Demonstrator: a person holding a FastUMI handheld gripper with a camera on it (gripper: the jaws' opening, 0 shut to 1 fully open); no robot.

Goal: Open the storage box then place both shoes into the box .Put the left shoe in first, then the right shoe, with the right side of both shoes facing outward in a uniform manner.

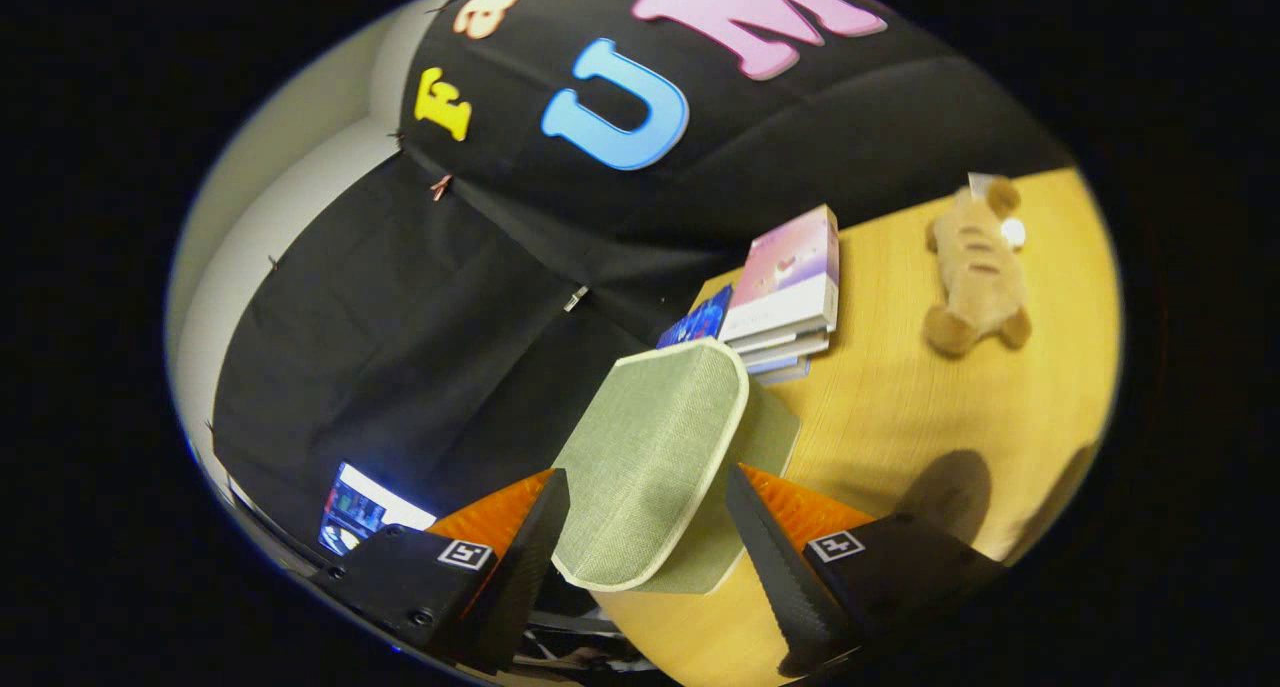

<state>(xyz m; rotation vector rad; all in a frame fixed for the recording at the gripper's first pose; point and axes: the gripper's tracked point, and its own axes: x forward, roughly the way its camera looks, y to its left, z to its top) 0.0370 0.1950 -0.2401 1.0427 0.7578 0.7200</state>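
Gripper view: hand-held gripper [648, 527] fingers apart, flanking storage box lid [650, 457].

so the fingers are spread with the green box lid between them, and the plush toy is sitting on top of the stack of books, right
Not quite. In the gripper view the plush toy lies on the wooden table, apart from the stack of books, not on top of it. The rest holds: the gripper is open, with the green box lid between its fingers.
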